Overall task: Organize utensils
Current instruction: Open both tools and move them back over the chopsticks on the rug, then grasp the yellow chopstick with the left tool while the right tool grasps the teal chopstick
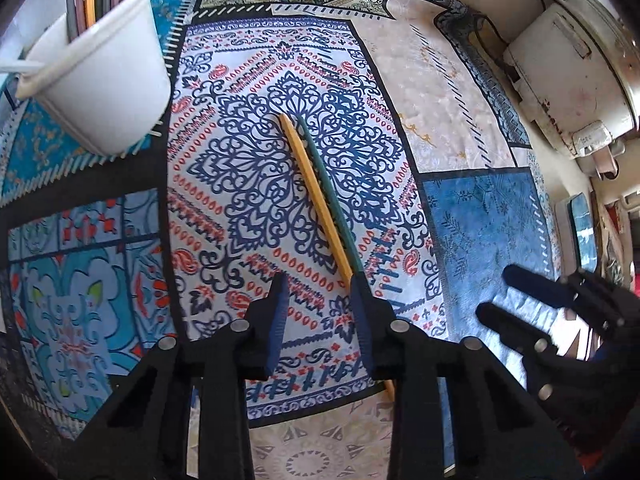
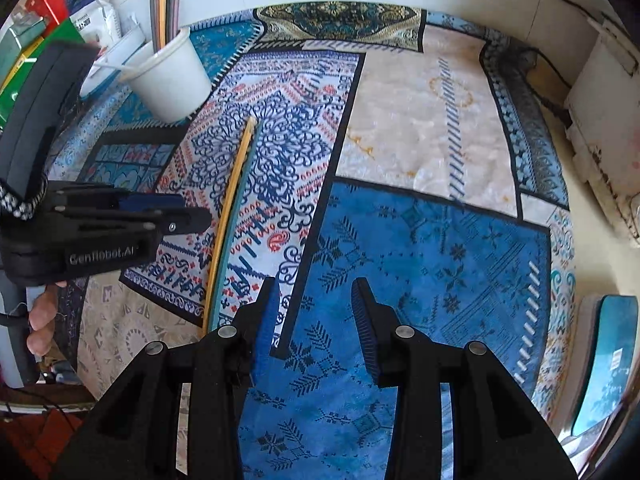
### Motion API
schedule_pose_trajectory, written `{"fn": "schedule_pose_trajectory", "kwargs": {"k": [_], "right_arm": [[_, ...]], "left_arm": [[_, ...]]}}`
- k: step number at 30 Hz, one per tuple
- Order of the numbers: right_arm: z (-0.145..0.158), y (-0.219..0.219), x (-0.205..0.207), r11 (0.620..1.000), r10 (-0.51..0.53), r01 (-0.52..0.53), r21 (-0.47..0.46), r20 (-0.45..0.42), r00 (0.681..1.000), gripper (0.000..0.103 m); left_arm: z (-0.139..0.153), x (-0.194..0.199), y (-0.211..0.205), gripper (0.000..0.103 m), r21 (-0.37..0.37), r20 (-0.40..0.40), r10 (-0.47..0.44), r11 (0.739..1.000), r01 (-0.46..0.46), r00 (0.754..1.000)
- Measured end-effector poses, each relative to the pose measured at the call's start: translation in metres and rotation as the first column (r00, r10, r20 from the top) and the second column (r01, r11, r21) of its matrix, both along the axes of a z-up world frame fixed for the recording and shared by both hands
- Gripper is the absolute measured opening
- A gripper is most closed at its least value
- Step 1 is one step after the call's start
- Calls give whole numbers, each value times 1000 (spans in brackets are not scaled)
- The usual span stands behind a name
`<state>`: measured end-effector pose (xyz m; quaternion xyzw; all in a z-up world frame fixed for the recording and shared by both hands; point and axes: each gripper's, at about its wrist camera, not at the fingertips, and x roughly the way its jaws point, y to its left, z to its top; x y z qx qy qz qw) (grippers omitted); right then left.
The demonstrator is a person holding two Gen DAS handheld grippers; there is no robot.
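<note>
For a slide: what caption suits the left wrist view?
Left claw open over yellow chopstick and green chopstick on the patterned cloth.

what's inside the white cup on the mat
The white cup holds several upright chopsticks, in grey, orange, dark and pinkish colours. Their lower ends are hidden by the cup's wall.

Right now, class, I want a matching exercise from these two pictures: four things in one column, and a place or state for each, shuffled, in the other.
Things:
1. yellow chopstick
2. white cup
3. right gripper
4. white appliance

Places or states:
A. jaws apart over the blue patch, nothing between them
B. stands at the cloth's corner with sticks upright in it
C. lies flat beside a green chopstick
D. sits off the cloth, by the wall

Pairs: 1-C, 2-B, 3-A, 4-D
</note>
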<state>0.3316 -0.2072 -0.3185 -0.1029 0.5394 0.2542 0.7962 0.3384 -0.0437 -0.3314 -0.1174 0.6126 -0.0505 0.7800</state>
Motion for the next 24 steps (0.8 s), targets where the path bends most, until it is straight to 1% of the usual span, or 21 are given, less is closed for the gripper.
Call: {"fn": "schedule_pose_trajectory", "kwargs": {"k": [4,6,7,9,10,11,14,16,17,20,22,23,24], "right_arm": [[-5,2,-5,1000,6,-6,22,-12,1000,34],[-7,5,-7,999,13,-12,30,-20,1000,34],[-9,7,-8,999,18,-17,35,-25,1000,34],[-13,14,-10,999,32,-31,37,-33,999,34],[-15,17,-11,999,39,-37,38,-38,999,34],[-17,21,-12,998,46,-44,37,-42,998,34],[-23,32,-14,997,71,-70,33,-50,996,34],[-27,39,-15,996,88,-87,27,-58,994,34],[-28,41,-16,995,94,-93,22,-43,995,34],[-29,46,-17,994,107,-108,-1,-21,994,33],[-29,48,-17,993,115,-115,-17,-6,993,29],[-29,49,-18,993,120,-119,-25,3,993,28],[-30,50,-17,992,117,-117,-37,9,993,23]], "left_arm": [[-3,1,-1,23,-7,10,8,1000,-8,1000],[-4,4,-4,15,15,24,-1,1000,0,1000],[-4,5,-5,14,17,30,-7,1000,6,1000],[-5,7,-4,8,2,32,-12,1000,12,999],[-5,7,-4,6,8,34,-12,1000,11,999],[-7,9,-3,0,31,27,-14,999,13,1000],[-6,11,2,0,23,26,-19,1000,19,999],[-5,10,6,0,43,18,-20,999,20,1000],[-4,8,8,0,50,16,-25,998,24,1000],[-4,3,15,1,26,-1,-27,999,27,1000],[-2,0,19,2,12,-5,-31,999,31,1000],[-1,-1,19,5,11,-7,-34,999,34,999],[-1,-1,18,8,9,-8,-38,999,38,999]]}}
